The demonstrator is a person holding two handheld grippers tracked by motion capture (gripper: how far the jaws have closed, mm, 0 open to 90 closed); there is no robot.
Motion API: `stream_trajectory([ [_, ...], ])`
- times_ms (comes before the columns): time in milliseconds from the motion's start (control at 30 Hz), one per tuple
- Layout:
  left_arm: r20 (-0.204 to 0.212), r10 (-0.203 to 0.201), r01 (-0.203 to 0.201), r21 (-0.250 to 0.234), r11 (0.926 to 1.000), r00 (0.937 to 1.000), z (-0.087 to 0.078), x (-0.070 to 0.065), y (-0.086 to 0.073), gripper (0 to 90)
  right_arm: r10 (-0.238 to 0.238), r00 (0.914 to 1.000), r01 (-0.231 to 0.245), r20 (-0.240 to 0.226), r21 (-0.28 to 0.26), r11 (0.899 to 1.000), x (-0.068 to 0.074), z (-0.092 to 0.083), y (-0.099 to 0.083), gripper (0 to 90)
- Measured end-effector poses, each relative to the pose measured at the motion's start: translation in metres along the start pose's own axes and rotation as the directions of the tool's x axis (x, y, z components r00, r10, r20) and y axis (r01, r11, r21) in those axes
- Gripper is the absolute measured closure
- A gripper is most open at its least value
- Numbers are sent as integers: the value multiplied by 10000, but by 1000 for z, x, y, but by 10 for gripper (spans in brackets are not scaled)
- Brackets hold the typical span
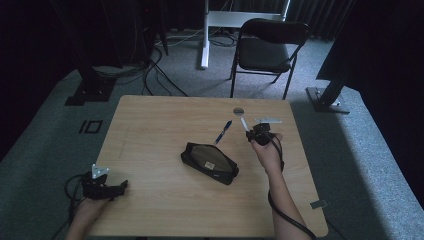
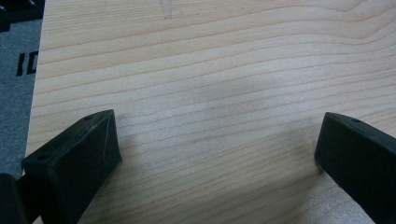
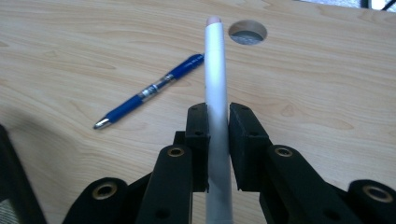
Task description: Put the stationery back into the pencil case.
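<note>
The surface (image 1: 165,200) carries a black pouch (image 1: 209,162) at centre and a blue pen (image 3: 149,91) beyond it. The left tool (image 2: 217,154) rests released at the near-left edge. The right tool (image 3: 218,126) clamps a white pen (image 3: 215,84), apparently held clear above the surface.

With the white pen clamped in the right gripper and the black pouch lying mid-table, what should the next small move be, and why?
Probably carry the white pen toward the black pouch. The right gripper is shut on the pen and held above the table, so the pick looks done, and the pouch lies beside it. The blue pen lies loose on the wood, and the left gripper waits open at the near corner.
</note>
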State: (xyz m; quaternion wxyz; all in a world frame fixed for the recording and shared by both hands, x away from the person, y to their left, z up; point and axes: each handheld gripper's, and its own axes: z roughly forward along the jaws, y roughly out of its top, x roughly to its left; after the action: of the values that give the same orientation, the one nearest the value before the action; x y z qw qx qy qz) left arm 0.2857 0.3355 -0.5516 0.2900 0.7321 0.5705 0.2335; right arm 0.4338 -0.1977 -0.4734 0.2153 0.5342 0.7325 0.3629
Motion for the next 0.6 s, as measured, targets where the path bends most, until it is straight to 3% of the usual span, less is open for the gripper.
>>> stream_trajectory([
  [367, 0, 0, 0, 2, 10000, 10000, 0, 0, 0, 1, -456, 9981, 444, -407, -314, 9985, 15, -13, 10, 784],
  [600, 0, 3, -3, 3, 10000, 10000, 0, 0, 0, 1, -928, 9911, 886, -950, -481, 9949, 30, -21, 18, 784],
])
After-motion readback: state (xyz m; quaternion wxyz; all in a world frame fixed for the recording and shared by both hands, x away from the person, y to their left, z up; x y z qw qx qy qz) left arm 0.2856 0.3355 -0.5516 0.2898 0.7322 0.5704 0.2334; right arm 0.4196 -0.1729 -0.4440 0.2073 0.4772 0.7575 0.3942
